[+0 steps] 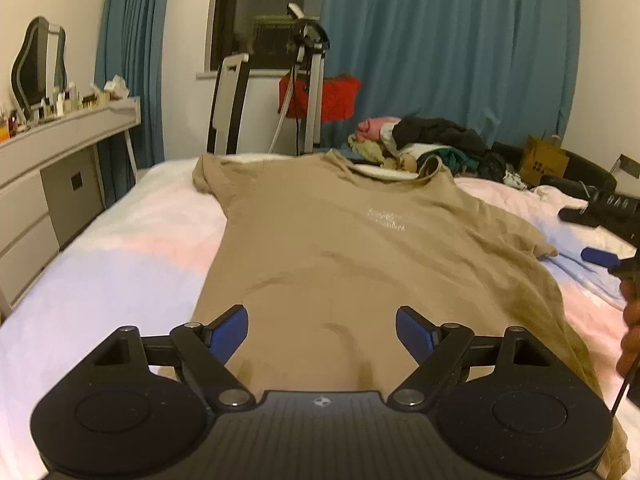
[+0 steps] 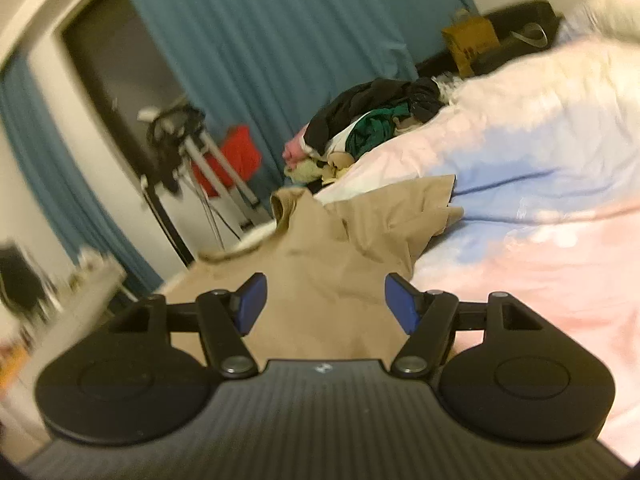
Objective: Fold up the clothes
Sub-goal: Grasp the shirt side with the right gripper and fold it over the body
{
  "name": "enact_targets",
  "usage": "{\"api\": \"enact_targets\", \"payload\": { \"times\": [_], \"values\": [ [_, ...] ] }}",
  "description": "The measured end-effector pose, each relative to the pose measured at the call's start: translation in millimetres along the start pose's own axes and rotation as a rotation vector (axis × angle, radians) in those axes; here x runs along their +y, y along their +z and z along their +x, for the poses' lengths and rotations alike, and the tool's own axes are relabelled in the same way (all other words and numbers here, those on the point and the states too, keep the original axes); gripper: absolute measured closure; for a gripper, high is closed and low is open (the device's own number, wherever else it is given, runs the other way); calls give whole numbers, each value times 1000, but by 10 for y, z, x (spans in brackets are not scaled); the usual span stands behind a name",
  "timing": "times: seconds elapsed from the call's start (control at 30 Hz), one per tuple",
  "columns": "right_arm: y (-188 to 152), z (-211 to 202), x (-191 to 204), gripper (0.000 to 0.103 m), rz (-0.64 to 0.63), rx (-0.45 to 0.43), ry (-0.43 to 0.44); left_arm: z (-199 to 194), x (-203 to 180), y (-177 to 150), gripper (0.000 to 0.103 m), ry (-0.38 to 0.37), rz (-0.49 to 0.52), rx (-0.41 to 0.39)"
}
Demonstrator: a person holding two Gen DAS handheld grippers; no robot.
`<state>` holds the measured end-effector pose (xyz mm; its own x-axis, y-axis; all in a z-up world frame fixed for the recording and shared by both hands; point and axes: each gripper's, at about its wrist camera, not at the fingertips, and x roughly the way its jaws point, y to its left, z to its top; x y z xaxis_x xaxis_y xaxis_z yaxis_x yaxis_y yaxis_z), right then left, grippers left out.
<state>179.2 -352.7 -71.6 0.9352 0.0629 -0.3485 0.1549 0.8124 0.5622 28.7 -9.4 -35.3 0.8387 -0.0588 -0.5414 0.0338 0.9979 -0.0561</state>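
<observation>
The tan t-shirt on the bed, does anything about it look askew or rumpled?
Mostly flat, but the tan t-shirt is not square: its right sleeve is bunched into creased folds on the bedspread. Both grippers, left and right, are open and hold nothing.

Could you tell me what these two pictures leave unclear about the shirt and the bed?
- Shirt hem: left wrist view, hidden behind the left gripper.
- Chest print: left wrist view, too small to read.
- Right sleeve: right wrist view, blurred by motion.
- Pile of clothes: single garments indistinguishable.
- Bed edges: cut off.
</observation>
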Motion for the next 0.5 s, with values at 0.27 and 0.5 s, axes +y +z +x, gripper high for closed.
{"api": "enact_targets", "payload": {
  "times": [0.27, 0.5],
  "values": [
    [198, 204, -501, 35, 304, 35, 40, 194, -80, -67, 20, 11, 41, 39],
    [261, 465, -970, 35, 505, 62, 70, 296, -111, -103, 20, 16, 62, 56]
  ]
}}
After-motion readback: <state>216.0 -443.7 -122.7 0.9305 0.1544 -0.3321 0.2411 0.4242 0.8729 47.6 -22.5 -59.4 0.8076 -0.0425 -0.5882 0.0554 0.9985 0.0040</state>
